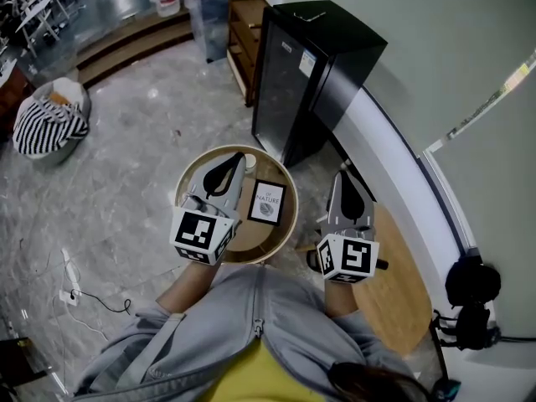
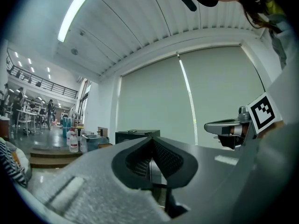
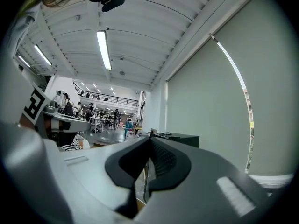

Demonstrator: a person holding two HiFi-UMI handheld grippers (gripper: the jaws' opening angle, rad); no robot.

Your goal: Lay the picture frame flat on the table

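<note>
In the head view a black picture frame point(image 1: 268, 203) with a white print shows face up on a small round wooden table point(image 1: 285, 224), right of centre. My left gripper point(image 1: 238, 162) hangs over the table's left half, level, jaws shut and empty, just left of the frame. Right of the table, my right gripper point(image 1: 343, 175) is also shut and empty. In the left gripper view my left gripper point(image 2: 152, 142) has its jaws closed together; in the right gripper view my right gripper point(image 3: 149, 142) shows the same. Neither gripper view shows the frame.
A small white cup point(image 1: 249, 162) stands at the table's far edge. Beyond the table are a black cabinet point(image 1: 310, 74) and a wooden shelf point(image 1: 243, 40). A curved wooden bench point(image 1: 402, 283) runs at the right. A striped cushion point(image 1: 46, 124) and cables point(image 1: 71, 291) lie on the floor at left.
</note>
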